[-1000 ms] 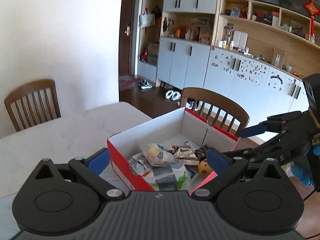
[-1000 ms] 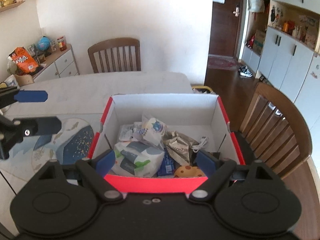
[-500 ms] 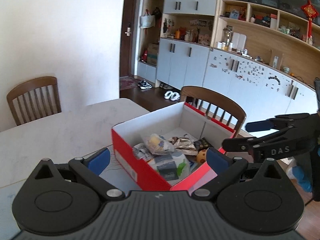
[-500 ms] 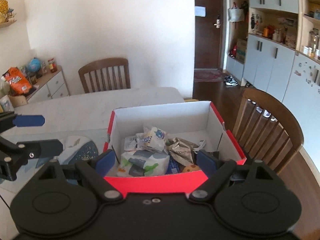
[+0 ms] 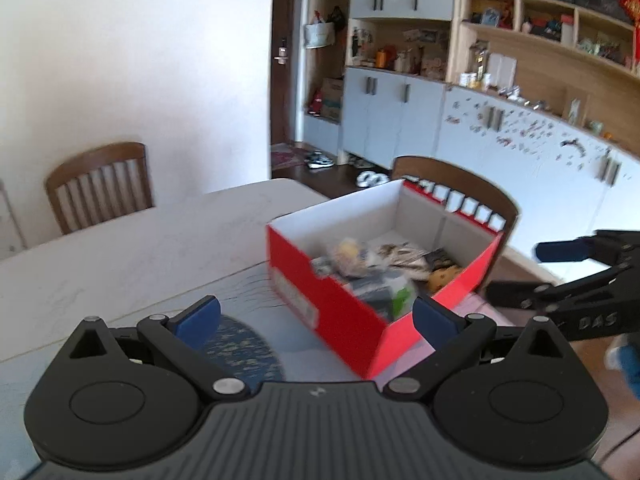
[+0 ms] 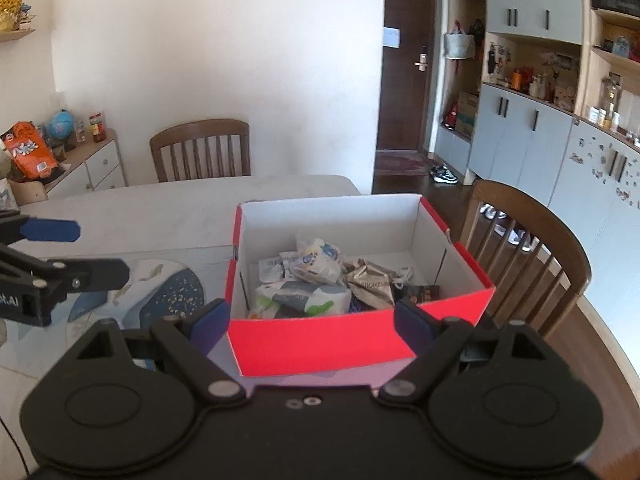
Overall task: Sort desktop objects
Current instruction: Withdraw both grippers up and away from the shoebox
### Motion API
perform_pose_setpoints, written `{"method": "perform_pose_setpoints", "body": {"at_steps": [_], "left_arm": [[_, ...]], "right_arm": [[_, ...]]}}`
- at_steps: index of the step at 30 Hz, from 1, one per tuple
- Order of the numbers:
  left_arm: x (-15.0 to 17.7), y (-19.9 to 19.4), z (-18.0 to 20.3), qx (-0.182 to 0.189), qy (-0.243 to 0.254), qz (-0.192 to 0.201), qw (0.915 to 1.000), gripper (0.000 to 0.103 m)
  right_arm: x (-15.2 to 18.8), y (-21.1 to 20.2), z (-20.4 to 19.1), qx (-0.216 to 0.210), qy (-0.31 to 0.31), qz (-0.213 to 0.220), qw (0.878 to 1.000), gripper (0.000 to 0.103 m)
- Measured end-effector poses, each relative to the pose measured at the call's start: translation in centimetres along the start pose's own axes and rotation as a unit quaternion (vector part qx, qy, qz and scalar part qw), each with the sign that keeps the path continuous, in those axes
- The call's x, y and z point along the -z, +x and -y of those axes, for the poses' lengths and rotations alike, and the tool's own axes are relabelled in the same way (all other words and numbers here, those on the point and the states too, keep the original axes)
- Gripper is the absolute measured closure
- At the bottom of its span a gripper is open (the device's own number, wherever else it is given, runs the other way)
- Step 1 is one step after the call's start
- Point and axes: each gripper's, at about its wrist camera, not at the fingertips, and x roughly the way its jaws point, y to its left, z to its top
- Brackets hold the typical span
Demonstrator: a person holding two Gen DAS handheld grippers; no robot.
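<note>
Home dining room: wooden chairs (image 6: pixel 202 148) around a pale counter (image 6: pixel 168 208), grey cupboards (image 5: pixel 394 116) with cluttered shelves (image 5: pixel 540 28), shoes (image 6: pixel 443 174) by the door (image 6: pixel 412 68) beyond the right gripper (image 6: pixel 310 326).

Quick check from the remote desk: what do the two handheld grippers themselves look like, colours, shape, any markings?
Both are matte black plastic. Each has a ribbed housing, two round discs and linkage arms with silver pivot pins. The left gripper and right gripper have blue finger pads. White lettering, "DAS", marks the right one's side. No cables or sleeves are visible.
</note>
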Motion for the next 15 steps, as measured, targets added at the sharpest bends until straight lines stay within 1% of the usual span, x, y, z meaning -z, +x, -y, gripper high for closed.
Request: {"method": "perform_pose_setpoints", "body": {"at_steps": [2,6,15], "left_arm": [[0.4,0.0,-0.1,-0.003,0.006,-0.004,1.0000,0.000],[1.2,-0.3,-0.6,-0.006,0.002,-0.013,0.9999,0.000],[1.7,-0.8,-0.5,0.000,0.001,-0.020,0.9998,0.000]], "right_arm": [[0.3,0.0,-0.1,0.004,0.009,-0.001,1.000,0.014],[0.8,0.0,-0.4,0.011,0.021,-0.001,1.000,0.014],[1.4,-0.2,-0.8,0.019,0.025,-0.005,0.999,0.014]]}}
